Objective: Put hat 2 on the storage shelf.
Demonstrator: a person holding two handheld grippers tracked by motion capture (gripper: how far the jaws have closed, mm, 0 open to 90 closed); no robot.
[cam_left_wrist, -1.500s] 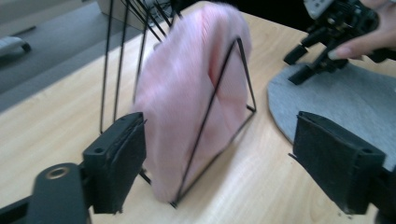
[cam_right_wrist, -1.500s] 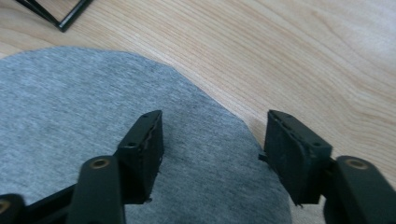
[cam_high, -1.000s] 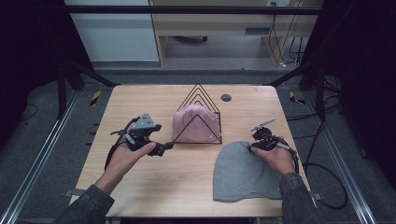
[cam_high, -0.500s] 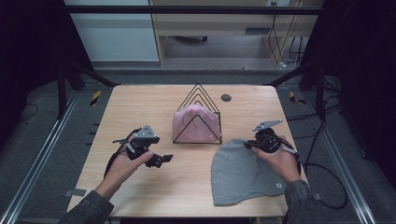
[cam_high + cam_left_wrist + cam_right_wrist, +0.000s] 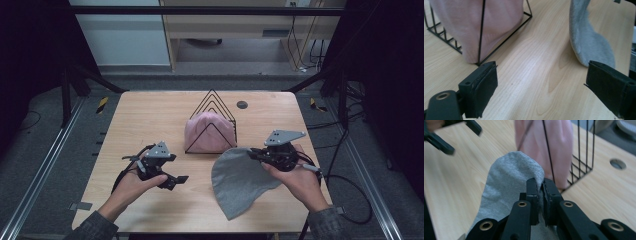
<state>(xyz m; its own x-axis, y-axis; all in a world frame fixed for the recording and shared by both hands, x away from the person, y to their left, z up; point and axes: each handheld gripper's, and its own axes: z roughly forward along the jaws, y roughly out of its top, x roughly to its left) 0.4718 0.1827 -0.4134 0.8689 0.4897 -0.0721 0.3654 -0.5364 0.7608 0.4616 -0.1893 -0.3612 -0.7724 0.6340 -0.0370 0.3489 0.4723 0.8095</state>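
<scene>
Right gripper (image 5: 251,154), jaws clamped on the grey hat (image 5: 240,180), lifts its edge at centre-right. Left gripper (image 5: 176,180) jaws apart, idle. Advise raising it clear of the bench (image 5: 150,112) before approaching the wire rack (image 5: 212,102).

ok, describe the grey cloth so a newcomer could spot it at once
Start at the black wire rack standing mid-table on the light wooden table. Just right and nearer lies a soft grey fabric piece, one edge pinched in the right claw. Unlike the pink fabric tucked inside the rack, it is grey and outside it.
</scene>
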